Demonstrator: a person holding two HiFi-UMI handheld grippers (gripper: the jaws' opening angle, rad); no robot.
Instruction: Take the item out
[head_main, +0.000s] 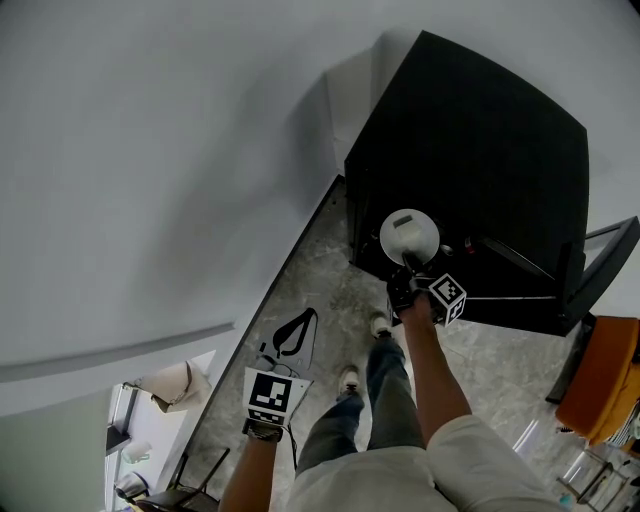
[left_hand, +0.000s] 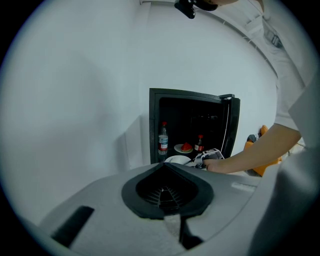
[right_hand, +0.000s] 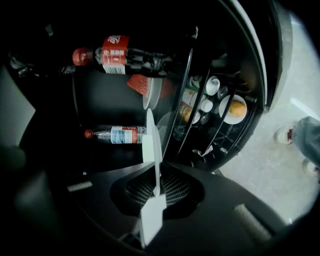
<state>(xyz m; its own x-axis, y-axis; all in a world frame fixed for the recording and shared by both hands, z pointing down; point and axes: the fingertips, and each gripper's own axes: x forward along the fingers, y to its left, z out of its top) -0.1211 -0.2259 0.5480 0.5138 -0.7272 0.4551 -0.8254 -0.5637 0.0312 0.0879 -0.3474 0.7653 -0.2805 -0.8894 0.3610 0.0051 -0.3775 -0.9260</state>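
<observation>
A black mini-fridge (head_main: 470, 150) stands open against the wall. My right gripper (head_main: 411, 272) is at its mouth, shut on the rim of a white plate (head_main: 409, 235). In the right gripper view the plate (right_hand: 151, 140) shows edge-on, clamped between the jaws of the right gripper (right_hand: 156, 169). Behind it in the fridge are a cola bottle (right_hand: 120, 57), a water bottle (right_hand: 117, 135) and a dish with a red piece (right_hand: 149, 90). My left gripper (head_main: 305, 318) hangs low at the left over the floor, shut on nothing. From the left gripper (left_hand: 164, 166) I see the plate (left_hand: 177, 160) in front of the fridge.
The fridge door (head_main: 600, 265) swings open to the right; its shelves hold cans (right_hand: 212, 85) and a small dish with a yellowish item (right_hand: 235, 109). An orange chair (head_main: 605, 380) stands at the right. The person's feet (head_main: 380, 325) are close to the fridge front.
</observation>
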